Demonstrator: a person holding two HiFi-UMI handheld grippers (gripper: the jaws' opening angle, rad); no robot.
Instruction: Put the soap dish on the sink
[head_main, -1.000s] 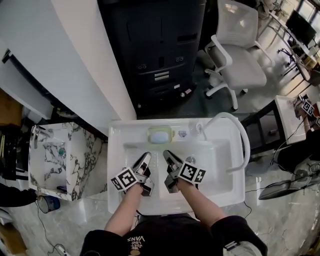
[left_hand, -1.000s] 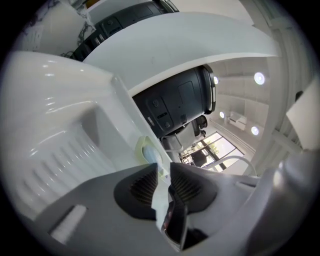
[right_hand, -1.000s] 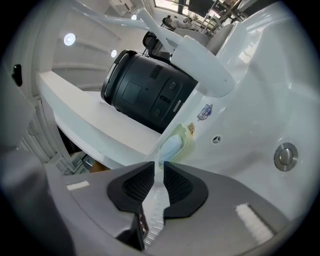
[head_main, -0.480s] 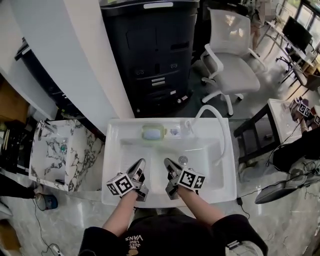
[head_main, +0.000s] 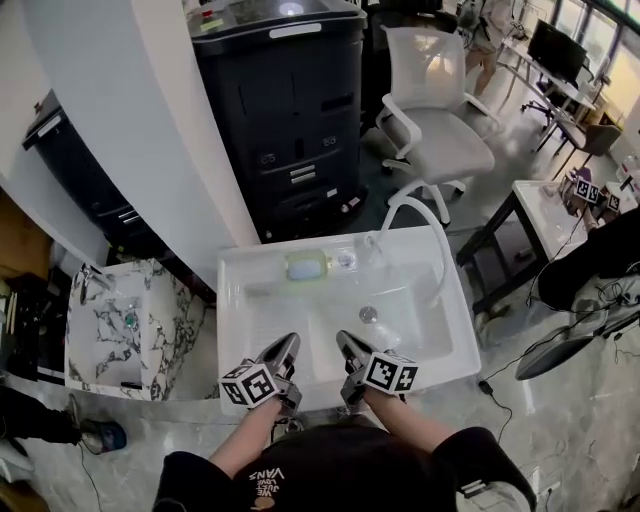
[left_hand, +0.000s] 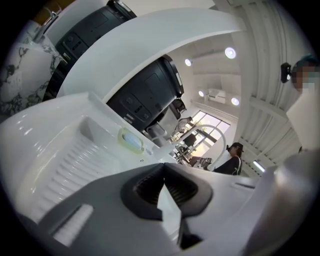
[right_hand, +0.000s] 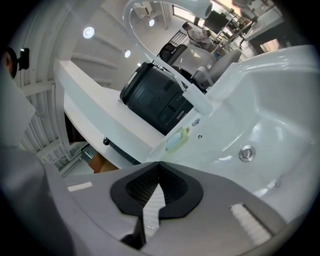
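grippers hover clenched and empty over the near rim of the white rectangular sink (head_main: 232, 310): left gripper (head_main: 289, 343), right gripper (head_main: 345, 340). pale green rounded soap dish (head_main: 306, 265) sits on its far ledge, contents unclear. tall black cabinet (head_main: 290, 130) stands beyond.

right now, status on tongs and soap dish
Left tongs, right tongs shut, empty, near sink front. Soap dish on back ledge. Nothing blocking.

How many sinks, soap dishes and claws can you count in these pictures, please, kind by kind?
Sinks: 2, the white sink and the marble sink
Soap dishes: 1, the soap dish on the white sink's back ledge
Claws: 2, the left claw and the right claw, both shut and empty
Total: 5
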